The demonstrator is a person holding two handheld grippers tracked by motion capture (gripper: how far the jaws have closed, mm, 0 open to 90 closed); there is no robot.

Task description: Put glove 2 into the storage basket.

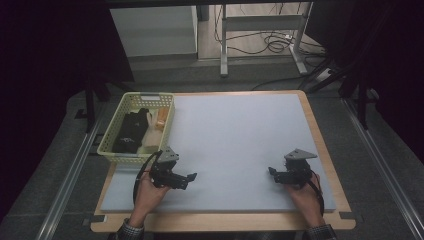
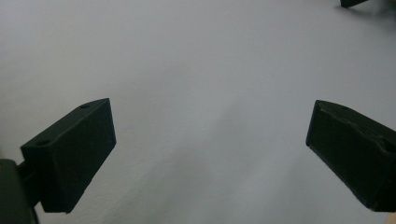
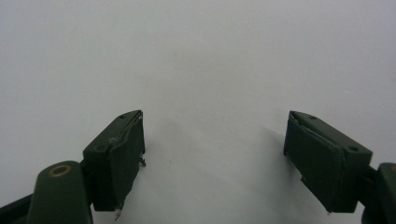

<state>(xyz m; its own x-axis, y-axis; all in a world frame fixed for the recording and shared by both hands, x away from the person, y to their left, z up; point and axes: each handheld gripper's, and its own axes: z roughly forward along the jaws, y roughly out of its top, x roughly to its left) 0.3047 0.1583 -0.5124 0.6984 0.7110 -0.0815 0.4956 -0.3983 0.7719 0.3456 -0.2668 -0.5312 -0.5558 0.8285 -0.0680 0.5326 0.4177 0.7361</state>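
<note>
Far left on the tabletop (image 1: 240,150): yellow basket (image 1: 112,150) holding black, cream and orange things. Left tool (image 1: 192,176) and right tool (image 1: 271,170) spread wide, holding nothing.

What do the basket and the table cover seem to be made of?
The basket looks like moulded plastic, pale yellow with a dull finish: its walls are a regular lattice of holes. The table cover looks like a matte grey-white mat, perhaps foam or felt: it shows no glare or grain, so I cannot tell which.
</note>
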